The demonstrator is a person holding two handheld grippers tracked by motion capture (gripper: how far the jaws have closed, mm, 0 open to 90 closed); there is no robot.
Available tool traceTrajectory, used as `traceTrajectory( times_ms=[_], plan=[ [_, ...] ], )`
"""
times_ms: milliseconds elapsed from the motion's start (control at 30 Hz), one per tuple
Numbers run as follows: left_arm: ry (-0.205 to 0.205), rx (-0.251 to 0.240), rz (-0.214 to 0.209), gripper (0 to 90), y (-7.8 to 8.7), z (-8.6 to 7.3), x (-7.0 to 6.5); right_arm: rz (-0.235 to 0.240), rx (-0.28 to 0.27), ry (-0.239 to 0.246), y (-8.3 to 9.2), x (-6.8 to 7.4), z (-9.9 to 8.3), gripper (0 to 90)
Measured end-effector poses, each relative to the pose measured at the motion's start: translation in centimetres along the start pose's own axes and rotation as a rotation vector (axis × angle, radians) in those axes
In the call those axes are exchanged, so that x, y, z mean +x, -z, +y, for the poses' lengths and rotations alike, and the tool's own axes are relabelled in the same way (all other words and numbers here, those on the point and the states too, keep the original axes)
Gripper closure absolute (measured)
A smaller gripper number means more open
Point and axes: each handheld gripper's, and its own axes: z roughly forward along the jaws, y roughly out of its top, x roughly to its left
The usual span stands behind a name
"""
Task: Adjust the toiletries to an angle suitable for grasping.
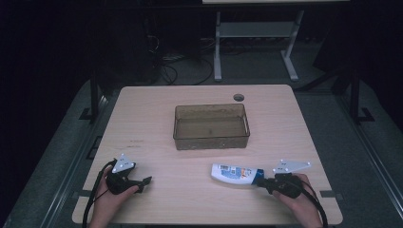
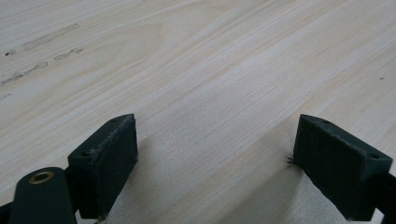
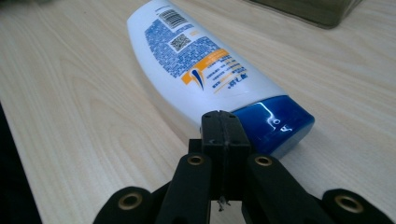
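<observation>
A white shampoo bottle (image 1: 235, 173) with a blue cap (image 3: 275, 121) lies on its side on the table's near right part, its cap toward my right gripper (image 1: 261, 182). That gripper (image 3: 225, 125) is shut with nothing between its jaws, its tips right at the cap's near edge; whether they touch it I cannot tell. My left gripper (image 1: 142, 184) rests low over the table at the near left. Its two pads (image 2: 109, 158) stand wide apart with bare wood between them (image 2: 215, 154).
A translucent brown bin (image 1: 211, 141) stands empty at the middle of the light wooden table (image 1: 142, 123), beyond the bottle. A round cable hole (image 1: 238, 97) sits near the far edge. Beyond the table are a dark floor, cables and the white legs of another table (image 1: 217, 47).
</observation>
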Motion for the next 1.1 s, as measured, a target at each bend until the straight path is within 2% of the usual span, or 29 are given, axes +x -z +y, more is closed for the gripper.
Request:
traceTrajectory(
  times_ms=[433, 1100],
  plan=[
    [0.0, 0.0, 0.0, 12.5, 0.0, 0.0, 0.0, -0.041, -0.011, -0.004, -0.5, -1.0, 0.7, 90.0],
    [-0.003, 0.002, 0.0, 12.5, 0.0, 0.0, 0.0, -0.059, -0.021, 0.0, -2.2, -2.0, 2.6, 90.0]
  ],
)
